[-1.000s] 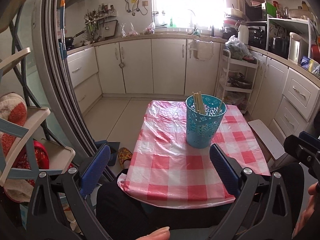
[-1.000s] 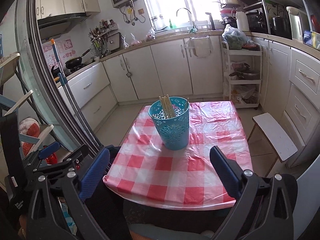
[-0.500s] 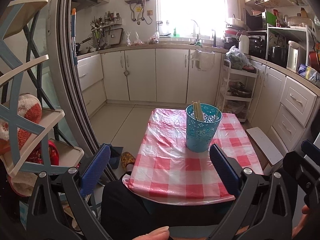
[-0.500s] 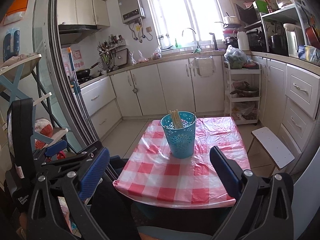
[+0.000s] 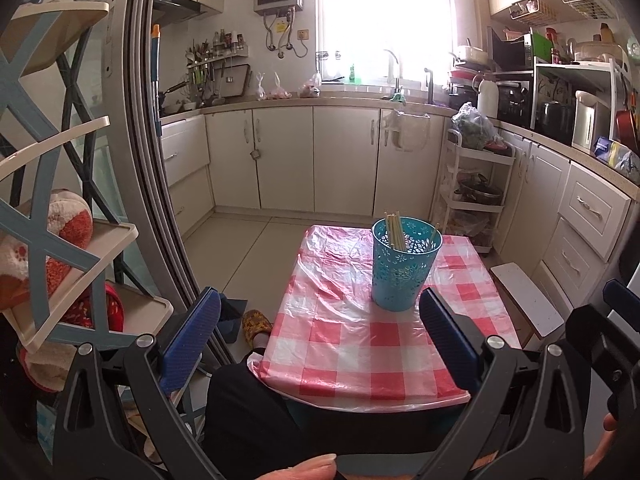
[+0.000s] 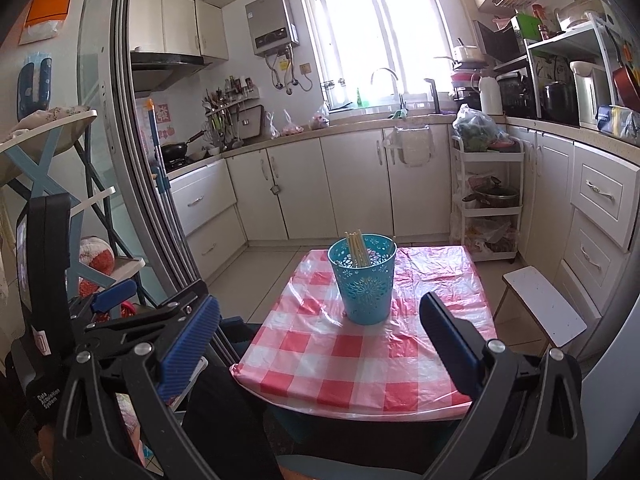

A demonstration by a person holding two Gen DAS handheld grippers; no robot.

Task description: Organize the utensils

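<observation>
A turquoise perforated holder (image 5: 403,264) stands upright on the small table with the red-and-white checked plastic cloth (image 5: 352,340). Several wooden chopsticks (image 5: 394,232) stand in it, and one more leans at its right rim. The holder also shows in the right wrist view (image 6: 366,280), with the chopsticks (image 6: 358,249) on its left side. My left gripper (image 5: 320,312) is open and empty, held back from the table's near edge. My right gripper (image 6: 320,312) is open and empty too, above the near edge of the cloth (image 6: 360,360). The left gripper appears at the left of the right wrist view (image 6: 116,316).
A sliding door frame (image 5: 160,200) and a blue-and-white shelf rack (image 5: 52,240) stand at the left. A white stool (image 6: 542,304) and drawers are to the right of the table. A white trolley (image 5: 476,184) stands behind. My dark-clothed lap (image 5: 260,408) is below the table edge.
Both grippers have pulled back and tilted upward, so the table and holder look smaller and lower in both views. Both stay open and empty.
</observation>
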